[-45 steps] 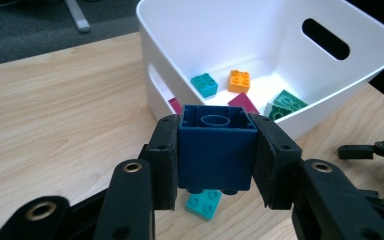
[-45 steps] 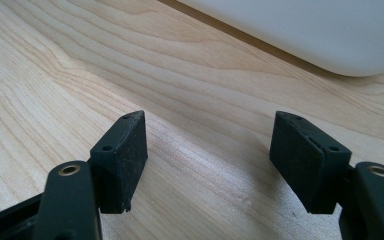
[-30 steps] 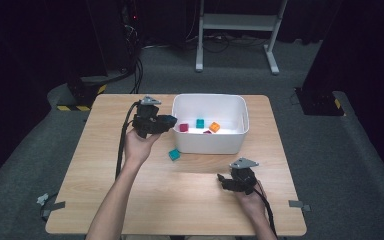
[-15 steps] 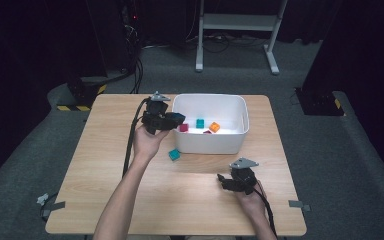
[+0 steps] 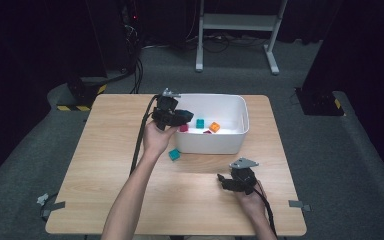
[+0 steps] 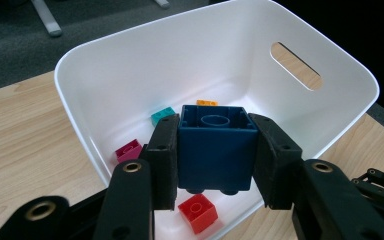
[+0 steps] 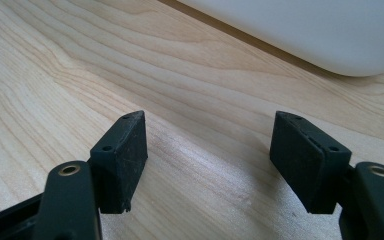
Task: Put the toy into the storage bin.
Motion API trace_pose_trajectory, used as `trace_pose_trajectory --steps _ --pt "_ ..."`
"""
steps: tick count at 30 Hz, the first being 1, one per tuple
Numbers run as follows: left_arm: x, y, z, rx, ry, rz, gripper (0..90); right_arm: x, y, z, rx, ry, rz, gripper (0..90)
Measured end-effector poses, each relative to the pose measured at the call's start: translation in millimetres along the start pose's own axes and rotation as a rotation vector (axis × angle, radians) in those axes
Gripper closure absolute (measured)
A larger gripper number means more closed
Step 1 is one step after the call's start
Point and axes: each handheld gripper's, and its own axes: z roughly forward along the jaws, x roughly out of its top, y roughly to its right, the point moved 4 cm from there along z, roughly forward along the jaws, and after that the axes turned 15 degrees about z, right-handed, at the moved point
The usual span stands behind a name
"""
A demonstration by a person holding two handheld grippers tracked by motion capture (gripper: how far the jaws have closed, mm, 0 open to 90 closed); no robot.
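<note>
High view: sorting bricks into the white bin point(image 5: 240, 117) partly done, by the look of it; teal brick point(image 5: 174, 155) left on the desk point(image 5: 105, 165) just beside the bin; left gripper point(image 5: 180, 118) over the bin's left edge; right gripper point(image 5: 226, 181) resting apart.

Left gripper view: pinching a blue brick point(image 6: 214, 147) above the bin; inside, red point(image 6: 197, 212), magenta point(image 6: 128, 151), teal and orange bricks.

Right gripper view: spread, holding nothing, over bare desk.

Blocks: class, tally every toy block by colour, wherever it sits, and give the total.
Blue block: 1
Teal blocks: 2, boxed teal block and loose teal block
Orange block: 1
Pink block: 1
Red block: 1
Total: 6
</note>
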Motion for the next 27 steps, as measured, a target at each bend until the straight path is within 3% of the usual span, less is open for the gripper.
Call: trace_pose_trajectory --steps 8,10,15,19,27 --pt "1.7 1.3 9.7 -0.015 0.01 -0.031 57.1 0.0 0.0 0.0 0.0 -0.001 0.001 31.2" --pt "2.0 2.3 13.0 -0.005 0.003 -0.019 56.3 0.0 0.0 0.0 0.0 -0.001 0.001 31.2" --pt "3.7 5.2 16.4 0.001 0.007 -0.015 47.3 0.0 0.0 0.0 0.0 -0.001 0.001 31.2" --pt "2.1 6.5 14.1 0.015 0.001 0.01 44.8 0.0 0.0 0.0 0.0 0.0 0.0 31.1" --pt "-3.9 3.3 0.2 0.045 0.014 0.013 39.9 0.0 0.0 0.0 0.0 0.0 0.0 31.1"
